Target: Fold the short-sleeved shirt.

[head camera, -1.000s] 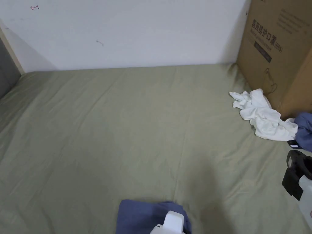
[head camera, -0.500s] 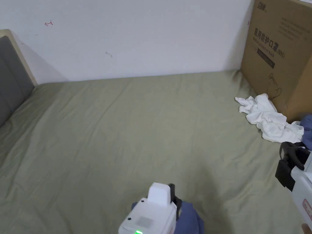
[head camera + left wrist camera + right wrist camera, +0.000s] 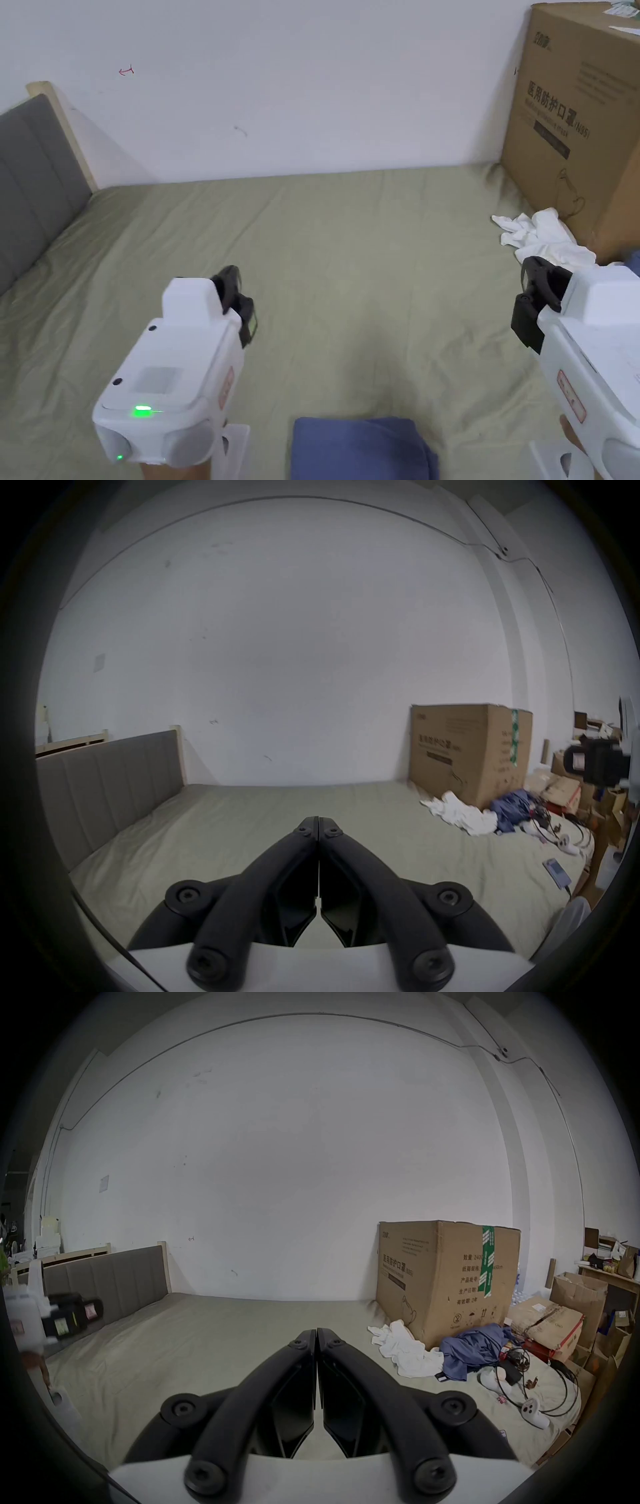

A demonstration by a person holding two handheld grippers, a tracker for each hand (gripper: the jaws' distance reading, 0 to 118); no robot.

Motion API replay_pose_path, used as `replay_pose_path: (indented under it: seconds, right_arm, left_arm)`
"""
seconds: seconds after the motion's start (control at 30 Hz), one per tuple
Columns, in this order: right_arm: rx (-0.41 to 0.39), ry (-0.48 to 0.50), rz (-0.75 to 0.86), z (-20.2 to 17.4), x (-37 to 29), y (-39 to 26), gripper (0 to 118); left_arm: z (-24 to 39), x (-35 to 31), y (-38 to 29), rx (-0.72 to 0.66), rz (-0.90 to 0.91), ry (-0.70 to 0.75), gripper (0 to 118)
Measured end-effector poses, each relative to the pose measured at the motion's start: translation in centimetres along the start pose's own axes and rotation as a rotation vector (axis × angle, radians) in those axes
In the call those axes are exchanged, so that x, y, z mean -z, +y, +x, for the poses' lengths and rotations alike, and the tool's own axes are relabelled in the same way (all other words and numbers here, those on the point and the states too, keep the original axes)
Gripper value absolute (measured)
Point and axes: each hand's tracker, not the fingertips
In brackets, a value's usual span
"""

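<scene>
Head view: the left gripper [image 3: 240,304] is hovering above the olive-green bed sheet [image 3: 350,262], left of centre, with a green indicator lit on its white housing. The right gripper [image 3: 534,300] is hovering at the right edge of the frame. Neither is touching any cloth. The folded blue shirt [image 3: 361,449] is lying flat on the sheet at the bottom edge, between the two grippers and nearer the person. A crumpled white cloth [image 3: 542,236] is lying against the base of the cardboard box [image 3: 581,119] at the far right. A grey padded headboard [image 3: 34,181] is standing at the left.

Left gripper view: the left gripper [image 3: 318,821] is pointing across the bed toward the white wall [image 3: 294,653]; its jaws are pressed together with nothing between them. The right gripper [image 3: 575,762] is showing at the right edge, blurred.

Right gripper view: the right gripper [image 3: 316,1333] is likewise held level, jaws meeting at the tips and holding nothing. A second blue garment [image 3: 474,1348] is lying bunched beside the white cloth [image 3: 405,1348], with cables [image 3: 540,1383] trailing just beyond it. The left gripper [image 3: 74,1314] is showing at the left edge.
</scene>
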Motion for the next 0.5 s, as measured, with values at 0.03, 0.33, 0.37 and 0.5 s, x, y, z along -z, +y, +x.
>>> replay_pose_path:
  seconds: [0.03,0.33,0.37,0.5]
  right_arm:
    - [0.0,0.001,0.004,-0.1,0.1,-0.1,1]
    - [0.0,0.022,0.007,-3.4,-0.3,-0.3,1]
    - [-0.001,0.025,0.004,-3.8,-0.3,-0.3,1]
    - [0.003,0.035,-0.016,-5.2,-0.2,-1.2,1]
  left_arm:
    - [-0.7,-0.2,0.2,-0.004,0.013,0.01,0]
    - [-3.9,-1.0,0.2,-0.002,0.022,0.086,0]
    - [-3.9,-1.1,0.1,-0.007,0.022,0.087,0]
    - [-3.8,-1.2,-0.3,-0.008,0.014,0.084,0]
